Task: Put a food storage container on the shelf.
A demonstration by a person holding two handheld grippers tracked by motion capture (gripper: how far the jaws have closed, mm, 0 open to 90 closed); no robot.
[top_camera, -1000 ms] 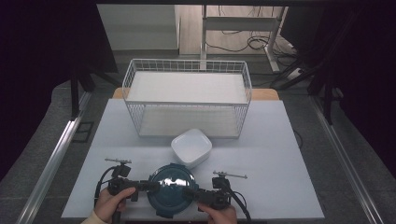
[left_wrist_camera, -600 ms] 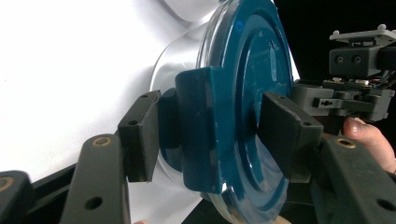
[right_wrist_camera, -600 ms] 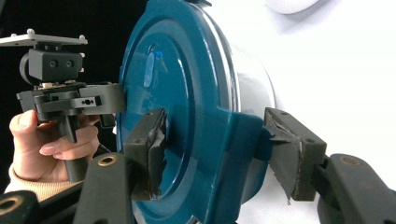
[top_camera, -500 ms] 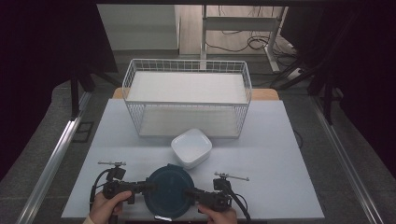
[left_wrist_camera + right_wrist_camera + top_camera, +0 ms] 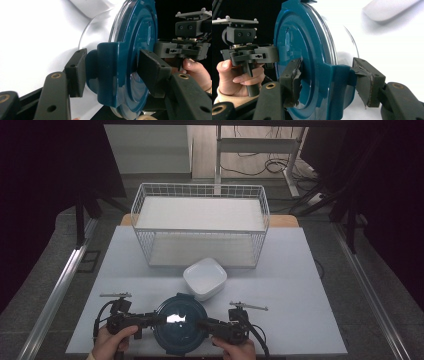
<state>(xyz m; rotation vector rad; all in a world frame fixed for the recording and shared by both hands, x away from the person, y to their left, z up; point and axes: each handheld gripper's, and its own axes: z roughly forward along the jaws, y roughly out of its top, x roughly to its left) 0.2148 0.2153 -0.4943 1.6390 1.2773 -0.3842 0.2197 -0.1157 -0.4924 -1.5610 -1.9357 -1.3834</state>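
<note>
Blue plastic makes up the round lid (image 5: 179, 330) of a clear container (image 5: 100, 30) that sits at the near edge of the white table (image 5: 300, 285), between the two hands. Left gripper (image 5: 152, 319) has just been closing on the lid's clip tab (image 5: 107, 72) at the left side, one pad on top of the lid and one under the tab. Right gripper (image 5: 202, 324) has just been closing as well, and it clamps the matching tab (image 5: 339, 85) on the opposite side. Both tools point inward at each other. Just behind the container lies a white square dish (image 5: 205, 278), and farther back stands a white wire basket (image 5: 200, 222)
</note>
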